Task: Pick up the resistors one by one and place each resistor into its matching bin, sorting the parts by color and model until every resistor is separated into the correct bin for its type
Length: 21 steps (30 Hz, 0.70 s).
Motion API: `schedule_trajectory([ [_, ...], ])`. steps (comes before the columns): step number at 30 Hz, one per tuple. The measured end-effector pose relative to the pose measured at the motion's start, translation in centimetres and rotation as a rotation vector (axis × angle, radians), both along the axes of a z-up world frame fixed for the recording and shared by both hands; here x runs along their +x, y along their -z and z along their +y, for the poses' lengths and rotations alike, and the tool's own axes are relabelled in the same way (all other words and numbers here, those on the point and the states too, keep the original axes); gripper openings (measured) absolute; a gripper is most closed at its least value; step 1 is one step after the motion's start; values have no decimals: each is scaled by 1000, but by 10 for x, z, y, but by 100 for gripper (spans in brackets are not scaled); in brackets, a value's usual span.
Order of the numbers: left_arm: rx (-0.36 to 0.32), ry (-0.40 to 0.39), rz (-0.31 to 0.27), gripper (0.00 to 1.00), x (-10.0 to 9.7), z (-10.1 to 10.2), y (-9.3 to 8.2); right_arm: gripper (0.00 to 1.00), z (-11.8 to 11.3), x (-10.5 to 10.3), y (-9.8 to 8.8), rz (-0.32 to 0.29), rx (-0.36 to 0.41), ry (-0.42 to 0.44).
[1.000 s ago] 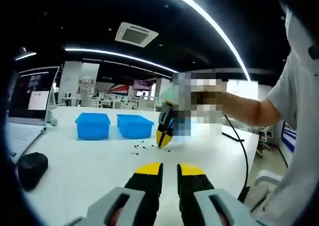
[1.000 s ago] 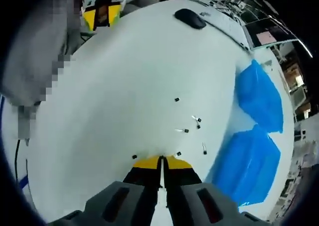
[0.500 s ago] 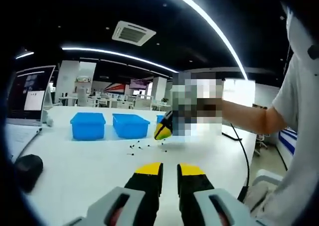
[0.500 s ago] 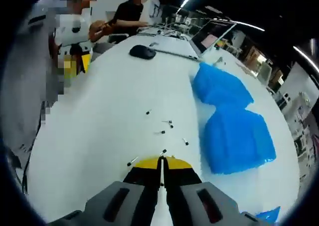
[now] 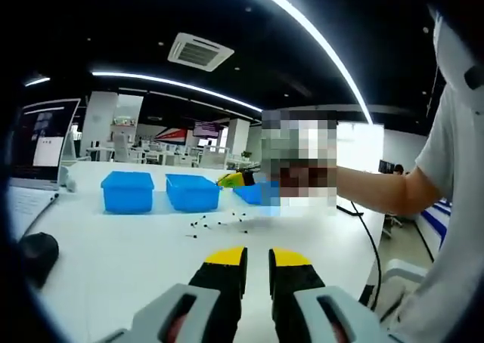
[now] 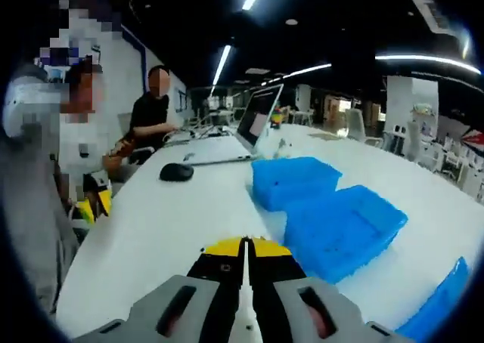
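Several small dark resistors (image 5: 215, 224) lie scattered on the white table (image 5: 136, 260) in front of two blue bins (image 5: 127, 190) (image 5: 191, 190). A third blue bin (image 5: 261, 193) sits partly behind my right gripper (image 5: 234, 180), which hangs above the table by the bins. In the right gripper view its jaws (image 6: 246, 246) are pressed together; I cannot make out anything pinched between them. Ahead of it lie blue bins (image 6: 295, 178) (image 6: 340, 226) (image 6: 446, 298). My left gripper (image 5: 257, 258) hovers low over the near table, slightly open, with nothing between its jaws.
A black mouse (image 5: 34, 248) and an open laptop (image 5: 38, 143) are at the table's left end. A black cable (image 5: 363, 222) runs along the right side. In the right gripper view, a mouse (image 6: 176, 171), a laptop (image 6: 257, 124) and a seated person (image 6: 155, 112) lie beyond.
My right gripper has lifted off the table from among the resistors, staying shut, and swung level toward the bins. The left gripper has barely moved.
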<state>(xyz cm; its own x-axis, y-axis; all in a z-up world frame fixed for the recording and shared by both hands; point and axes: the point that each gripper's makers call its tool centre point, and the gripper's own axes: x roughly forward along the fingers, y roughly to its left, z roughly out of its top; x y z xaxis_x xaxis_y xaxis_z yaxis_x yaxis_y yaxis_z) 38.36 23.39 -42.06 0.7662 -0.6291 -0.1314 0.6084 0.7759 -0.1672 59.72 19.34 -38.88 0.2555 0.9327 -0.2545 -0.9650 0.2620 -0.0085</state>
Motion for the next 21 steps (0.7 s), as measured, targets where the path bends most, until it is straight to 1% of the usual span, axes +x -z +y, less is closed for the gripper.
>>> schedule_trajectory([
  [2, 2, 1, 2, 15, 0, 1, 0, 5, 1, 13, -12, -16, 40, 61],
  [3, 2, 0, 0, 15, 0, 2, -1, 5, 3, 22, -22, -28, 75, 106],
  [5, 2, -3, -4, 15, 0, 5, -2, 5, 5, 31, -35, -31, 128, 146],
  [9, 1, -11, -8, 15, -3, 13, -4, 5, 5, 45, -52, -76, 193, 228],
  [11, 3, -16, -12, 15, -3, 17, -4, 5, 1, 52, -58, -78, 237, 274],
  [12, 2, -18, -12, 13, -3, 19, -4, 5, -3, 60, -58, -78, 250, 311],
  [14, 1, -10, -8, 12, -3, 20, -5, 6, -4, 67, -53, -70, 236, 322],
  [15, 1, -13, -12, 12, -3, 21, -5, 8, -5, 72, -48, -59, 220, 336],
  [16, 1, -14, -13, 12, -3, 22, -6, 12, -10, 80, -42, -63, 192, 379],
  [17, 1, -12, -13, 12, -3, 22, -6, 17, -13, 85, -37, -81, 167, 398],
  [18, 3, -11, -14, 12, -2, 22, -6, 23, -14, 90, -29, -94, 127, 410],
  [19, 5, -9, -13, 12, -2, 22, -5, 25, -16, 95, -21, -75, 107, 432],
  [20, 8, -6, -11, 12, -1, 22, -4, 26, -17, 97, -17, -59, 111, 446],
  [21, 12, -2, -9, 13, 0, 22, -2, 27, -17, 96, -17, -55, 119, 437],
])
